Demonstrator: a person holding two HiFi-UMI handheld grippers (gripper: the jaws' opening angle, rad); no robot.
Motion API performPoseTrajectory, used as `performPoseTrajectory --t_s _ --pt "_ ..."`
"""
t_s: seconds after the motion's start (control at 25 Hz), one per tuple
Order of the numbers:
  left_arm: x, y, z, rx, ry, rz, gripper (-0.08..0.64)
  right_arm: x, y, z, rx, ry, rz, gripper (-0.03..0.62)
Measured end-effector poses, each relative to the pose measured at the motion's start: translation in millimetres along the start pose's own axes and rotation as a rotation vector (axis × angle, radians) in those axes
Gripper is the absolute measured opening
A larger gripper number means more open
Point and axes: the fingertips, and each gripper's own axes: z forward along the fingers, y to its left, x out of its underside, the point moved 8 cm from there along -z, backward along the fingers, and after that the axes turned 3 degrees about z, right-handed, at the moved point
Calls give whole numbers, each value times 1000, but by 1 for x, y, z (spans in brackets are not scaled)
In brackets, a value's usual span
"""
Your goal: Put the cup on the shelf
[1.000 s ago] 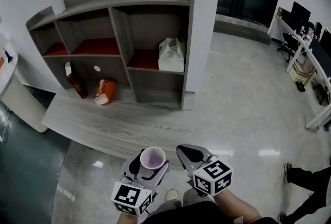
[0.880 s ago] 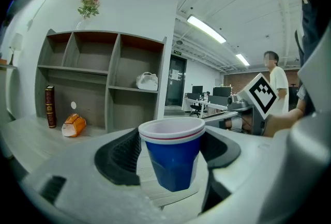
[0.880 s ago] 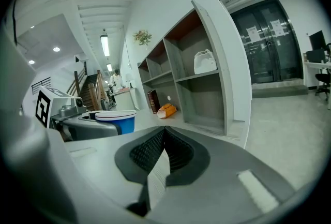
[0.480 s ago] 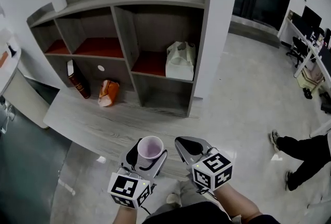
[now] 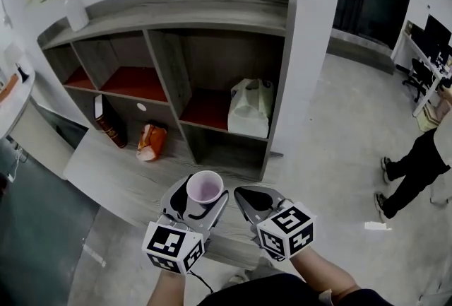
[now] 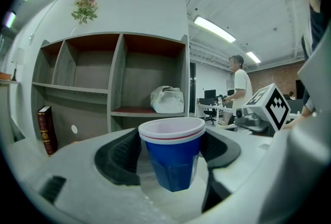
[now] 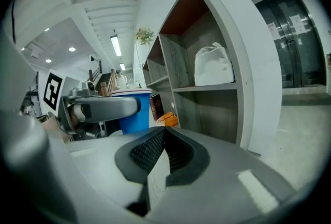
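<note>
**Cup run to the shelf: keep it level, go in straight**

My left tool is clamped on the blue cup by its sides. The cup is upright, up in the air near the front edge of the shelf's low ledge, and not on a board yet. My right tool is pinched together with nothing in it, just beside the left one. I reckon the bare red board left of the white bag is the easy spot. I'd keep the cup level, stay clear of the divider, and only let go once the base sits flat.

Left gripper carrying cup and right gripper moved closer to shelf; person at right walked further into view.
</note>
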Motion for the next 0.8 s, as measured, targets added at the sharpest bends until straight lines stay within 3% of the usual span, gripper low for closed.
performPoseTrajectory --t_s 0.36,0.8 --pt "-34 21 44 -30 -37 -18 337 -31 -26 16 -40 6 -31 -3" --pt "-72 57 80 -136 -103 8 337 -41 -40 39 -105 21 -14 -3"
